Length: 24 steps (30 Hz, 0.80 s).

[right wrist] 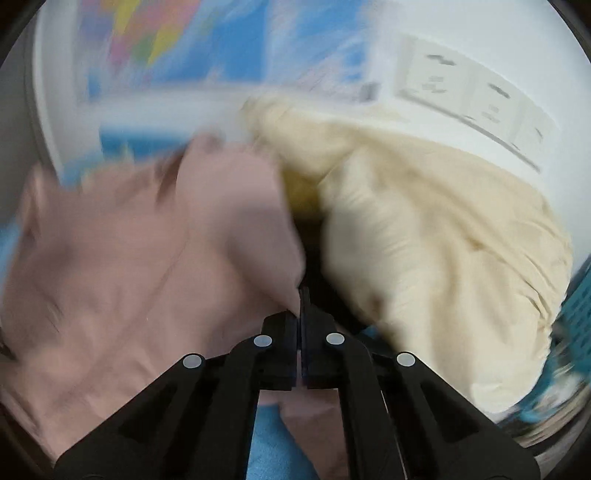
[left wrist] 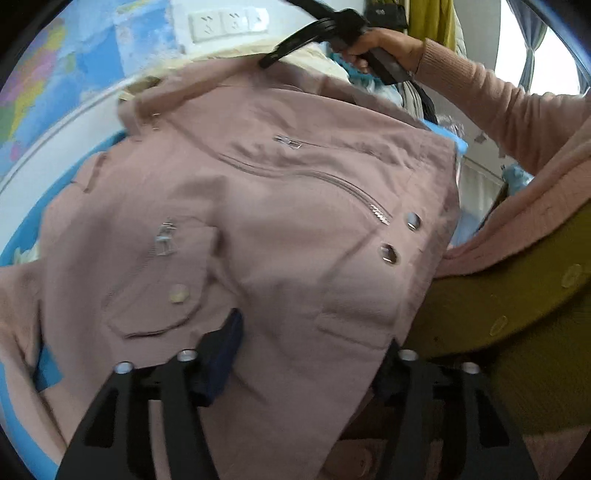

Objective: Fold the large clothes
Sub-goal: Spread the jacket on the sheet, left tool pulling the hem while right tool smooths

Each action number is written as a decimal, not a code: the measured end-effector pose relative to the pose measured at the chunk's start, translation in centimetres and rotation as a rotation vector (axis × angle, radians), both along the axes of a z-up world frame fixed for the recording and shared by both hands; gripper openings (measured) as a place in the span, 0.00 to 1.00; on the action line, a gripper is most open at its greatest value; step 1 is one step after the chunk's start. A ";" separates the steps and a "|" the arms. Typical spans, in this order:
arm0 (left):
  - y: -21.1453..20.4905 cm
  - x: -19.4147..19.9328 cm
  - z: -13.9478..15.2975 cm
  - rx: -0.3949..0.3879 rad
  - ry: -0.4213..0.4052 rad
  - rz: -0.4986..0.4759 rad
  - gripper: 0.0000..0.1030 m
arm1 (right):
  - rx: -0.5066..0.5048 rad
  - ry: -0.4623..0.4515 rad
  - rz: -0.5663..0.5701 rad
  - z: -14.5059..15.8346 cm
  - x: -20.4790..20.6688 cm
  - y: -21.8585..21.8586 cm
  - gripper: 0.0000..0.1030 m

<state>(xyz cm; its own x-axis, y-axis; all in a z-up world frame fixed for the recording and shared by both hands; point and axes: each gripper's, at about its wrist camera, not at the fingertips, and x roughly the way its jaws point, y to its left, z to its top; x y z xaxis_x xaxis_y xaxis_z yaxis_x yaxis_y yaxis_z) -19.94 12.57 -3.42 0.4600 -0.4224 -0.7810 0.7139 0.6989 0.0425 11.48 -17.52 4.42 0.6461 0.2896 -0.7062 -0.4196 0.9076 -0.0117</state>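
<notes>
Left wrist view, left to right: map in the upper left of the frame, wall sockets top centre. Pink jacket fills the middle, front side up, spread over a blue surface that shows at the left edge. Visible on the jacket: flap pocket with a pale button at lower left, diagonal zipper across the centre, two metal snaps right of centre. Left gripper at the bottom centre, jaws spread wide, jacket hem lying between them; one blue-padded finger sits on top of the cloth, the other is at the cloth's right edge. Not pinching anything. Upper right of the frame: right gripper held by a hand in a pink sleeve, tip down at the jacket's far edge. Olive garment at lower right. Right wrist view is motion-blurred: pink jacket on the left half, cream bundle on the right half, wall sockets upper right. Right gripper at the bottom centre, jaws pressed together on a pinch of the jacket's edge where pink meets cream. Blue surface shows below it.
</notes>
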 end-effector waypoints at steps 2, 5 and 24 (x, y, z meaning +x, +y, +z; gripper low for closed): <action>2.1 0.7 1.3 -0.063 -0.017 0.026 0.83 | 0.096 0.025 -0.061 0.6 0.8 -2.6 0.01; 4.4 3.0 3.1 -0.051 -0.093 0.114 0.90 | 0.149 0.116 -0.116 -1.1 1.8 -4.2 0.02; 7.4 1.1 2.3 -0.176 -0.042 0.081 0.91 | 0.124 0.129 0.141 -1.3 -7.9 -1.0 0.82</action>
